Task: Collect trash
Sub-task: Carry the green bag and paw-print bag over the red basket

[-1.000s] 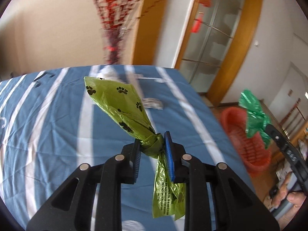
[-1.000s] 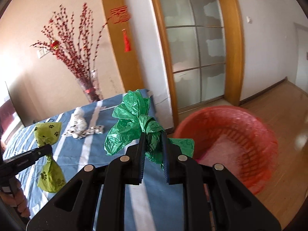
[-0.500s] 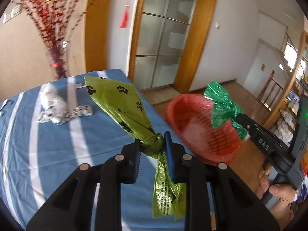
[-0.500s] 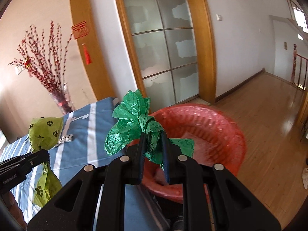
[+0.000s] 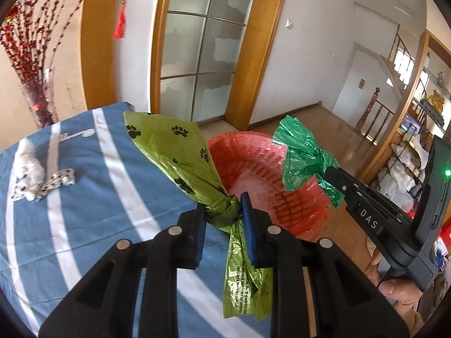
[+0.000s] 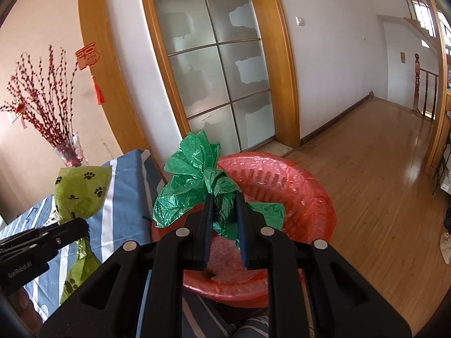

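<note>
- Left wrist view: your left gripper (image 5: 222, 215) pinches the paw-print bag (image 5: 180, 157) at its knot; the red basket (image 5: 304, 217) sits just beyond the jaws.
- Right wrist view: your right gripper (image 6: 224, 219) clamps the green bag (image 6: 194, 180) over the basket (image 6: 307, 186). Likely next: release.

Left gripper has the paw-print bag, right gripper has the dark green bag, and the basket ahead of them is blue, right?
Not quite: the basket is red, as the right wrist view shows. The left gripper does hold the paw-print bag and the right gripper the dark green bag.
</note>
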A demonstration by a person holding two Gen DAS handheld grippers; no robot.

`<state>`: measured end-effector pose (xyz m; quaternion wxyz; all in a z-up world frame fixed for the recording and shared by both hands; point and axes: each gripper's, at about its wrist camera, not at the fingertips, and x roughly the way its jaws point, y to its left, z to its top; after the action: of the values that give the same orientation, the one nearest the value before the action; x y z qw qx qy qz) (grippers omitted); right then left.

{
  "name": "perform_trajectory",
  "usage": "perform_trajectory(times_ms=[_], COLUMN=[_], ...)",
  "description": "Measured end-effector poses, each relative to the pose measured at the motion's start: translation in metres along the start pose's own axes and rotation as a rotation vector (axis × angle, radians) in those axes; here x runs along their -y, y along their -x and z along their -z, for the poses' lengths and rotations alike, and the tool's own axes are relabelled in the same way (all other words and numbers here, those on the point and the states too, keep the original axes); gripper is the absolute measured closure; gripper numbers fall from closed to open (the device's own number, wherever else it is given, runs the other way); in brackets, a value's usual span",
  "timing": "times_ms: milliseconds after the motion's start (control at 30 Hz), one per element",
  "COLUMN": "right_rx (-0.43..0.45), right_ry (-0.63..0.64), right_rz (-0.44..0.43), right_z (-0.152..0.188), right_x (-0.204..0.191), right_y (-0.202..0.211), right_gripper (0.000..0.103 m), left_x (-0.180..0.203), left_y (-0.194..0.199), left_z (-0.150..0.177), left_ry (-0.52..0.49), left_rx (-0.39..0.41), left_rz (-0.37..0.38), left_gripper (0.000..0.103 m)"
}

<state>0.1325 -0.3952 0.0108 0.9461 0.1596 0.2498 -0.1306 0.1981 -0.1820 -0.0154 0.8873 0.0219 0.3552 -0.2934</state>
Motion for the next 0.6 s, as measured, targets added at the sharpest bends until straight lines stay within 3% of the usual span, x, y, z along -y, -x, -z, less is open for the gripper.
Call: perform_trajectory(times_ms=[600], right_rx=[0.004], right_ry=[-0.09], right_rz=[0.01], right_z=[-0.017], right_x=[0.026], right_y=[-0.024], right_gripper=[0.087], left_x=[0.018], left_y=[-0.064], left_z=[-0.018], left_ry=[0.035], left_rx=[-0.03], left_rz=[0.056], left_gripper=[0.078])
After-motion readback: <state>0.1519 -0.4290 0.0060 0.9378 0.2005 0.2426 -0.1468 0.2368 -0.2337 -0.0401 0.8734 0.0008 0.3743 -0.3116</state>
